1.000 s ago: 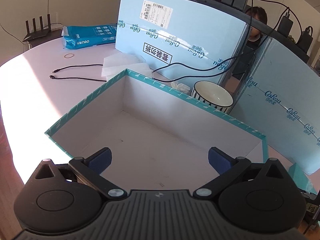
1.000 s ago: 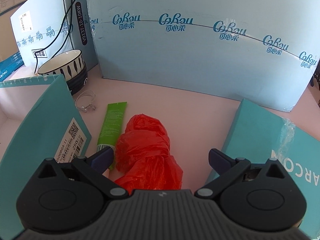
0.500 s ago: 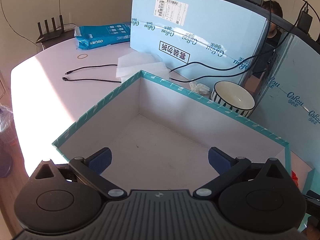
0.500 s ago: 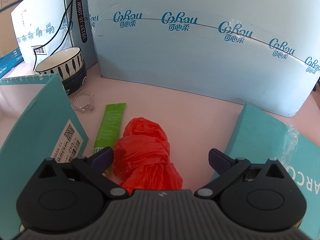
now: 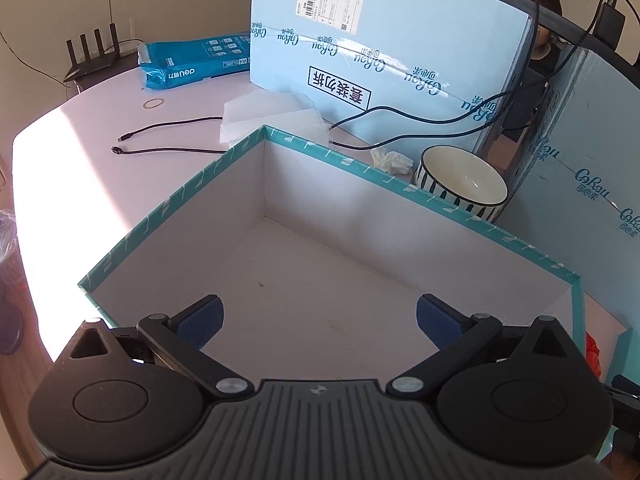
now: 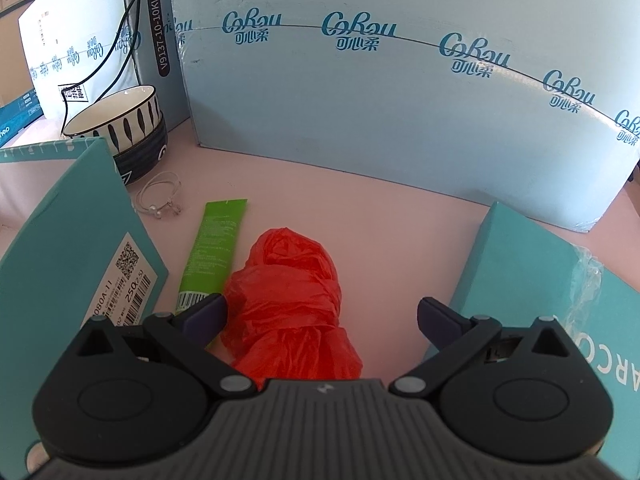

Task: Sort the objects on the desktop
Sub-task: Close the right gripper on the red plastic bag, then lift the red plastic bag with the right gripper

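A big teal-rimmed box (image 5: 224,160) with a white, empty inside fills the left wrist view. My left gripper (image 5: 319,318) hovers open over its near part, holding nothing. In the right wrist view a crumpled red plastic bag (image 6: 292,296) lies on the pink table, with a green tube (image 6: 214,252) to its left. My right gripper (image 6: 322,316) hangs open just above the bag, which sits between the fingers toward the left one. A white hair tie (image 6: 160,196) lies beside a striped bowl (image 6: 120,120). The same bowl (image 5: 460,180) stands behind the box.
Tall light-blue cartons (image 6: 380,100) wall the back. The teal box's outer wall (image 6: 68,248) stands left of the tube, a teal lid (image 6: 560,300) at right. A black cable (image 5: 168,136), tissue sheets (image 5: 272,116), a crumpled tissue (image 5: 390,159) and a blue paper pack (image 5: 196,64) lie beyond the box.
The left gripper has drawn back and swung left, showing more of the box and table. The right gripper has come down closer over the red bag. Both stay open.
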The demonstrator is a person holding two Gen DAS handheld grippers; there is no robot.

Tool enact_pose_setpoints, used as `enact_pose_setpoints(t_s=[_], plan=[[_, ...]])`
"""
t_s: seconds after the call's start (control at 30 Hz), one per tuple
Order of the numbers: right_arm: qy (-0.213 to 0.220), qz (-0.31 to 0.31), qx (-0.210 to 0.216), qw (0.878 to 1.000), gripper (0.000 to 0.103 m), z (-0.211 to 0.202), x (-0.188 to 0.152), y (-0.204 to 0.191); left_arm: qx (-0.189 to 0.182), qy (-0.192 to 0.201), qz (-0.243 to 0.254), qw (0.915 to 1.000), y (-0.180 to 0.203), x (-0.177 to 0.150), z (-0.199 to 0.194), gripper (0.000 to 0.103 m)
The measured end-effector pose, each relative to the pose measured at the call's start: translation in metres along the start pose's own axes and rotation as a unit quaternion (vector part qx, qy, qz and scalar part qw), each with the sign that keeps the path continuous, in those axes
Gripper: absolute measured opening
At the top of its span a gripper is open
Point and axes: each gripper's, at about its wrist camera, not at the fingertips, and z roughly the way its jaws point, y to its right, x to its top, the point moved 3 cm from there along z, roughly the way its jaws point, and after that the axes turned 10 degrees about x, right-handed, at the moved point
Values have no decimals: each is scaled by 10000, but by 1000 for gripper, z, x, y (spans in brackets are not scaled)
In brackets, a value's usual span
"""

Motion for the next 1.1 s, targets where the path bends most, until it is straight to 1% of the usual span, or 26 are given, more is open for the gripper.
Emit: enact_pose_setpoints(t_s=[0.3, 0.33, 0.47, 0.53, 0.63, 0.77, 1.1], plan=[[-34, 57, 27, 10000, 102, 2, -1, 3, -41, -53, 46, 10000, 3, 0, 3, 103], [-31, 76, 60, 9999, 99, 2, -2, 3, -45, -58, 44, 10000, 3, 1, 3, 103], [-113, 205, 239, 9994, 75, 4, -3, 4, -57, -61, 24, 10000, 2, 1, 3, 103], [-109, 237, 287, 9992, 68, 3, -4, 3, -65, -64, 13, 10000, 1, 1, 4, 103], [-73, 231, 248, 9994, 63, 1, -4, 2, -76, -70, 0, 9999, 1, 1, 4, 103], [-39, 258, 249, 9993, 61, -2, -3, 3, -89, -77, -9, 9999, 0, 1, 3, 103], [77, 449, 192, 9988, 61, -12, -5, 7, -203, -79, 7, 9998, 2, 3, 3, 103]])
